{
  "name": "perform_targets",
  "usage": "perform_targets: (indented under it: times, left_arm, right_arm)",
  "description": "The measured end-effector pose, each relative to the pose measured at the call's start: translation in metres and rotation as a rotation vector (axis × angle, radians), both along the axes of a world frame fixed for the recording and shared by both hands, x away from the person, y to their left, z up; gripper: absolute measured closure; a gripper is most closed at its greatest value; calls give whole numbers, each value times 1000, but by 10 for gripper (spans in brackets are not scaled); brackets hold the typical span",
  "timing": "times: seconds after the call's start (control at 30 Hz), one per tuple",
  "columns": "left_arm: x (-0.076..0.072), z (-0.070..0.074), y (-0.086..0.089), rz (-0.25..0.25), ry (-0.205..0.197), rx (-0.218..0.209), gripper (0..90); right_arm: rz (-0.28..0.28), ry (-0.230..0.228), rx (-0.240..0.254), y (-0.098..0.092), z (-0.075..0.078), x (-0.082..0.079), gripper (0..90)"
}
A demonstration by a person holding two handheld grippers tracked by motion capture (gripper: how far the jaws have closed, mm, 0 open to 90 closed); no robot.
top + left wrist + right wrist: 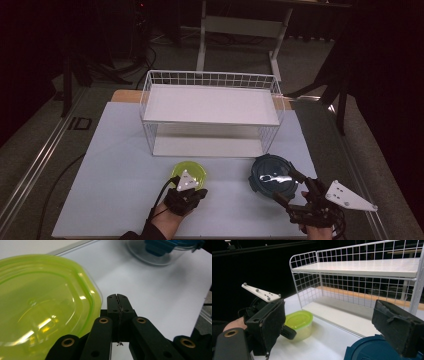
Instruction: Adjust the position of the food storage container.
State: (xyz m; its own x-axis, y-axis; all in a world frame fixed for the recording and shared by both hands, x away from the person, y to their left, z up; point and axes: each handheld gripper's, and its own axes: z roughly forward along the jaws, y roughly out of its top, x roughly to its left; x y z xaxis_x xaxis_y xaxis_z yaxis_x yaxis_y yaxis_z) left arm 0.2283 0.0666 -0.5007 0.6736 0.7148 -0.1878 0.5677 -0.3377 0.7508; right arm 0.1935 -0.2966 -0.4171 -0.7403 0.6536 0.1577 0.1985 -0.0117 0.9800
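Left gripper (192,186), jaws clenched on nothing, partly hides the green container (190,172) near the desk's (115,165) front edge; right gripper (290,186), jaws released, straddles the blue-lidded container (267,175).

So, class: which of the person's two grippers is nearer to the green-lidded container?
Left. The left gripper sits right beside the green-lidded container, jaws shut and empty. The right gripper is off to the right, by the blue-lidded container.

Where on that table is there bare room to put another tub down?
The left side of the mat, beside the green tub, is bare. So are both shelves of the wire rack. The strip between the green tub and the blue tub is free but narrow. The near edge is crowded by both tongs.
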Motion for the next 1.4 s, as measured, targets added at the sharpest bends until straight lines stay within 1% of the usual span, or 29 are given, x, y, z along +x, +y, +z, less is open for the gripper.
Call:
perform_targets:
  times: [0.13,0.17,0.3,0.37,0.4,0.47,0.53,0.6,0.63,0.67,0.73,0.87,0.93,1.0,1.07,1.3,1.37,1.4]
  left_arm:
    - [-1,-2,19,50,2,-3,894]
    - [-2,-3,25,70,2,-5,894]
    - [-5,-2,40,111,-2,-6,894]
    - [-7,-1,48,136,0,-20,894]
    - [-7,-1,50,139,1,-22,894]
    - [-8,-1,51,151,-4,-29,894]
    - [-10,-1,46,139,-14,-26,894]
    - [-8,-1,41,124,-12,-30,894]
    - [-8,-1,41,124,-12,-30,894]
    - [-6,-1,34,112,-9,-35,894]
    - [-4,-1,29,105,-7,-40,894]
    - [1,-2,24,113,-10,-37,894]
    - [3,-2,29,129,2,-43,894]
    - [2,0,35,139,-15,-31,894]
    - [1,1,44,153,-20,-19,894]
    - [1,0,76,231,-10,-9,894]
    - [0,1,78,242,-19,-7,894]
    - [-1,1,76,233,-16,-10,894]
  right_arm:
    - [2,-1,-2,1,0,0,111]
    - [3,0,-5,1,0,0,111]
    - [5,6,-6,2,-1,0,111]
    - [5,7,-5,2,-1,0,111]
    - [6,8,-5,2,-1,0,112]
    - [6,9,-5,2,-1,1,111]
    - [8,10,-6,2,-1,1,111]
    - [8,8,-7,3,-1,0,111]
    - [8,8,-7,3,-1,0,111]
    - [9,8,-7,3,-1,0,111]
    - [9,9,-4,2,-1,0,111]
    - [8,14,2,0,-1,0,111]
    - [9,15,4,-1,-2,1,111]
    - [8,15,4,-1,-1,1,111]
    - [10,15,3,-1,-1,1,111]
    - [15,25,-1,2,-3,2,111]
    - [15,29,0,2,-3,2,111]
    - [14,29,0,2,-3,2,111]
